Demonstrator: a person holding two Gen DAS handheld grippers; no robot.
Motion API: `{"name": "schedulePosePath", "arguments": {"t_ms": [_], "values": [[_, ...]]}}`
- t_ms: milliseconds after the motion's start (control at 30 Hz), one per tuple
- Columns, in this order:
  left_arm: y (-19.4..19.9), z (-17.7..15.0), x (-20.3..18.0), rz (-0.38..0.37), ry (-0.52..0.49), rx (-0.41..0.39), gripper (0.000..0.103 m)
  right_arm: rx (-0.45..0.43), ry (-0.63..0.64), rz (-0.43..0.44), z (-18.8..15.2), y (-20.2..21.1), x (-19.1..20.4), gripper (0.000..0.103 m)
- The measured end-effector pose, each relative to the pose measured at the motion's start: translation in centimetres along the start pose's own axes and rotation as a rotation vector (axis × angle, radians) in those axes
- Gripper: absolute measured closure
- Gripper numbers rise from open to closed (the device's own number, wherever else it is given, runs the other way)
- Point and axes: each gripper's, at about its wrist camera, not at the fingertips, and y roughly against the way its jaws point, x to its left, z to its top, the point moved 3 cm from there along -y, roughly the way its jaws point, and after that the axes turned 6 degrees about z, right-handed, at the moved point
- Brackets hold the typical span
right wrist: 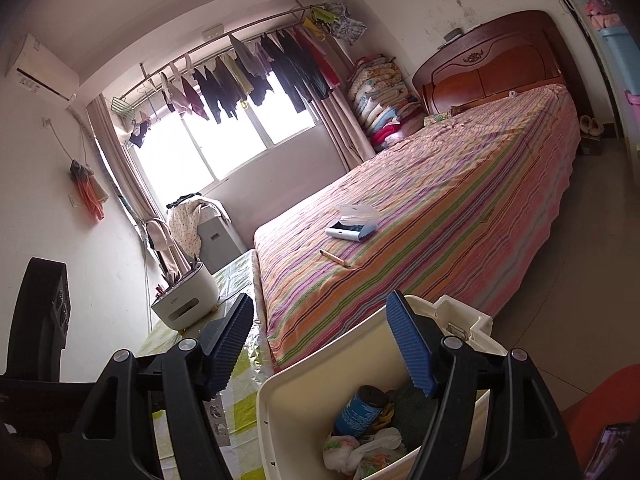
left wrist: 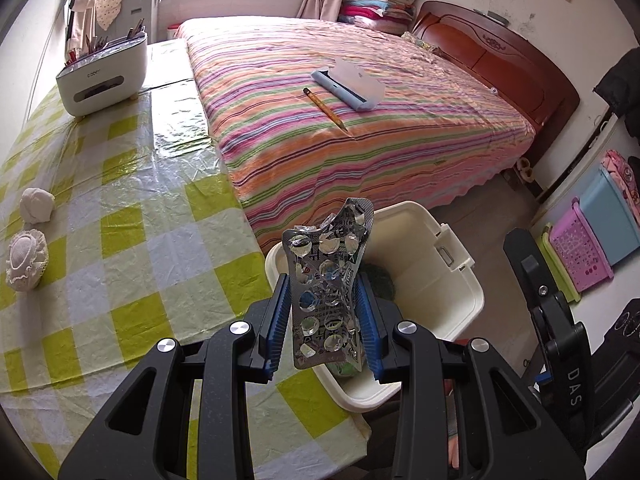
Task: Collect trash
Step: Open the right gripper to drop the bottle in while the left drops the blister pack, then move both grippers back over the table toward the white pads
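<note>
The left gripper (left wrist: 326, 320), jaws clamped on an empty blister pack (left wrist: 328, 280), hangs over the white bin (left wrist: 460, 300); next, release it, while the right gripper (right wrist: 320, 344) gapes empty

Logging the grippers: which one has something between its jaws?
The left gripper: it clamps a used blister pack. The right gripper stands open, holding nothing.

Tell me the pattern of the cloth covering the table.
Yellow-green and white checks on the plastic tablecloth, clearest in the left wrist view.
</note>
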Motion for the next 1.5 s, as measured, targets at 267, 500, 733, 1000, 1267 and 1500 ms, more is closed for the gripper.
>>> {"name": "schedulePosePath", "arguments": {"t_ms": [267, 500, 733, 1000, 1267, 1500], "values": [[-1.7, 1.4, -4.1, -0.005, -0.060, 0.014, 0.069, -0.038, -0.034, 0.002, 0.5, 1.0, -0.6, 0.036], [-2.5, 1.9, -4.6, 0.005, -0.043, 0.014, 0.055, -0.105, -0.095, 0.019, 1.1, 2.2, -1.8, 0.036], [-2.2, 1.7, -2.6, 0.030, -0.009, 0.005, 0.040, -0.125, -0.116, 0.018, 1.3, 2.6, -2.2, 0.031], [-0.5, 0.4, 2.0, 0.083, 0.020, 0.002, 0.030, -0.094, -0.111, 0.031, 1.0, 2.1, -1.5, 0.026], [2.7, -1.2, 8.4, 0.186, 0.033, -0.024, 0.019, -0.020, -0.043, 0.065, -0.1, 0.3, 1.2, 0.025], [5.4, -1.4, 15.8, 0.297, 0.091, -0.066, 0.018, 0.042, 0.000, 0.090, -1.5, -1.4, 4.2, 0.024]]}}
